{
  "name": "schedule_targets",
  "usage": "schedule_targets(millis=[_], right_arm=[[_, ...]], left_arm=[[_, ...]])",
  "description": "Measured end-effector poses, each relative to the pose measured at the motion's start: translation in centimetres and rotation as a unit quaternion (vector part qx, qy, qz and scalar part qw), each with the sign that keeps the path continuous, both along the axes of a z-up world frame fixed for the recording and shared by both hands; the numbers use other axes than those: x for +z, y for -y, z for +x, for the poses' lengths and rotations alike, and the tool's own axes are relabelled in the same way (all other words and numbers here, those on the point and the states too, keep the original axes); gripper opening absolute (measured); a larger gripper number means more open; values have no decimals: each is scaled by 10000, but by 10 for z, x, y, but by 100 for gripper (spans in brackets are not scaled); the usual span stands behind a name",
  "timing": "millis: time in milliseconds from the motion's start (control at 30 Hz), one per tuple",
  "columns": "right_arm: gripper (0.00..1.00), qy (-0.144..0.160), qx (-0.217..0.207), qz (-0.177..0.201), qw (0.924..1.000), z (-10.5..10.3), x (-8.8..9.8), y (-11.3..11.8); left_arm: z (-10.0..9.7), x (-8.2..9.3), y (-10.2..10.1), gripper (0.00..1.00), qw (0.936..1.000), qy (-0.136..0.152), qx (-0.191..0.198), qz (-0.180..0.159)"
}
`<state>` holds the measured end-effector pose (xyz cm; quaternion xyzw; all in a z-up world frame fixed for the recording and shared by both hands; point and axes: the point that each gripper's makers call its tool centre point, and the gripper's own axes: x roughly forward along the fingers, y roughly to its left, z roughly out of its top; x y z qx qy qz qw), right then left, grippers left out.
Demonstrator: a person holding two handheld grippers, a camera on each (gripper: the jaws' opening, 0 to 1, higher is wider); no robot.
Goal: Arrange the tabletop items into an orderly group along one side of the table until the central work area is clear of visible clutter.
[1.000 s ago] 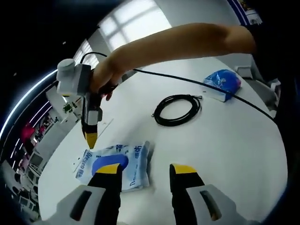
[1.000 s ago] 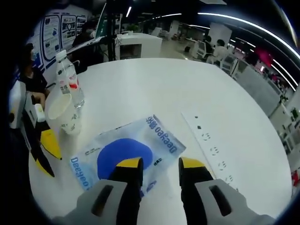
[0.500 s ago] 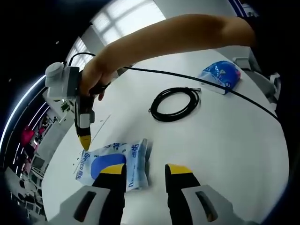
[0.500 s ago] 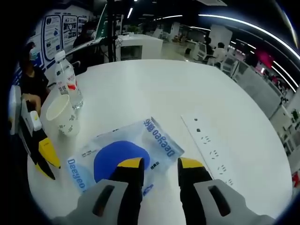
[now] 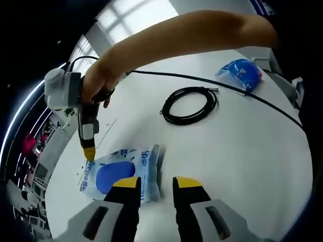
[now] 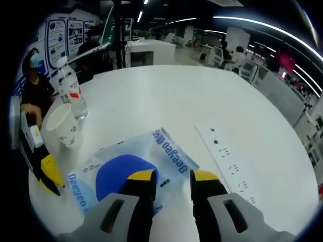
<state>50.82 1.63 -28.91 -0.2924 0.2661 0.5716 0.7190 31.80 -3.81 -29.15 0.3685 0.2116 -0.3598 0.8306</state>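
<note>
On the white table (image 6: pixel 166 96), both grippers have closed in on the wet-wipe pack (image 6: pixel 132 169) over the last second. In the right gripper view the pack has slid down toward 6 o'clock and now runs under the jaw tips, where before it lay a little ahead of them. In the left gripper view the left gripper's jaws have drawn nearer together, and the pack (image 5: pixel 121 169) sits at 7 o'clock, its near edge just past the left jaw tip. That suggests the pack is the item chosen for moving to the side group, with the grasp not yet made.

The right gripper (image 6: pixel 171 175) has its jaws spread with a clear gap, the left tip over the pack's blue patch and the right tip at its near right edge; I cannot tell whether they touch the film. Seen from the left gripper view, the right gripper (image 5: pixel 89 153) comes down at 9 o'clock with its yellow tip at the pack's far edge. The left gripper (image 5: pixel 155 180) is also spread, empty, with the pack mostly to the 9 o'clock side of its gap.

Elsewhere, a cup (image 6: pixel 61 123) and bottle (image 6: pixel 72 93) stand at 9 to 10 o'clock in the right gripper view, a power strip (image 6: pixel 227 159) lies at 3 o'clock, and a coiled cable (image 5: pixel 190 105) and a blue bag (image 5: pixel 241 74) lie at 1 to 2 o'clock in the left gripper view.
</note>
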Motion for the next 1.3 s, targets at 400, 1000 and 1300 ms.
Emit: schedule_targets(millis=[400,1000,1300], right_arm=[[25,-58,-186,131,9997,19,-13,-2],[23,-224,-242,272,9991,21,-33,-8],[10,-407,-412,554,9968,24,-30,-4]], left_arm=[[5,-5,-2,16,9998,2,67,164],[12,-10,-4,5,9997,-52,79,212],[13,-12,-6,0,9995,-84,147,276]])
